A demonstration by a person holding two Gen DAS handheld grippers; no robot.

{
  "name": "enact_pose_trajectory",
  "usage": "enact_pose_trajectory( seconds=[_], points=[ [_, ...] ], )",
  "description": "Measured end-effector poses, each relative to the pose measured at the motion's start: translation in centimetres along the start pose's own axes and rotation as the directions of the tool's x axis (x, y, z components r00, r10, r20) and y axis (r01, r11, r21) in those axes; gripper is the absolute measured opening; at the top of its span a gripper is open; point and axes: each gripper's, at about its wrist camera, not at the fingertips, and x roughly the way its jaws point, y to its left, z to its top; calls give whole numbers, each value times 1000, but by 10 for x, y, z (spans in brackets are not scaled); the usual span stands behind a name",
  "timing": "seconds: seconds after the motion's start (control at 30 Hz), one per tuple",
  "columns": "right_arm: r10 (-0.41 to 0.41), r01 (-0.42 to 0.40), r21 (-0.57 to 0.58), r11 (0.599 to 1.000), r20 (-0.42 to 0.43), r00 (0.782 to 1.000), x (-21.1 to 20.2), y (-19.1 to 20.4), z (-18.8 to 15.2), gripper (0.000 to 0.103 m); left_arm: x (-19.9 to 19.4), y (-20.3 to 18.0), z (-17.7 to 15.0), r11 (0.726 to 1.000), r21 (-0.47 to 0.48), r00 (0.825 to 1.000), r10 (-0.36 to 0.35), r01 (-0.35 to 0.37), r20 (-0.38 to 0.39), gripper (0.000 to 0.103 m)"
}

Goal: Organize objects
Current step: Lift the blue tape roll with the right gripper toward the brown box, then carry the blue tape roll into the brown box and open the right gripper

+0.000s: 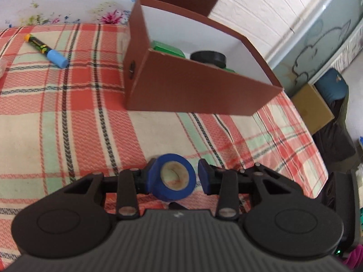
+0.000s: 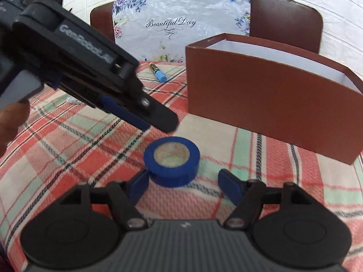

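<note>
A blue tape roll [image 1: 173, 176] lies on the plaid cloth, hole up. In the left wrist view my left gripper [image 1: 177, 176] is open around it, left pad touching or nearly so, right pad apart. In the right wrist view the roll [image 2: 171, 164] lies just ahead of my open right gripper [image 2: 183, 184]; the left gripper [image 2: 145, 115] hovers above and behind the roll. A brown open box [image 1: 192, 90] with white inside holds a green item [image 1: 168, 48] and a black tape roll [image 1: 208, 57]. A blue-capped marker [image 1: 46, 51] lies at far left.
The box [image 2: 272, 104] stands to the right in the right wrist view, the marker [image 2: 157, 72] beyond. A flowered bag [image 2: 181, 22] and brown chair backs [image 2: 285, 15] stand behind the table. The table's right edge drops to cardboard [image 1: 313, 106] and dark items.
</note>
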Motion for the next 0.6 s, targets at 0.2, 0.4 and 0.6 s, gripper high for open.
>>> enact_pose_trajectory(
  seconds=[0.2, 0.4, 0.6],
  points=[
    [40, -40, 5, 999, 7, 999, 8, 1, 1, 69, 13, -3, -8, 993, 41, 993, 115, -114, -13, 13],
    [70, -70, -8, 998, 82, 994, 1, 6, 23, 54, -9, -39, 26, 994, 108, 999, -28, 26, 17, 1],
    [-30, 53, -77, 996, 270, 962, -32, 0, 81, 7, -49, -65, 82, 981, 191, 978, -56, 17, 203, 2]
  ],
)
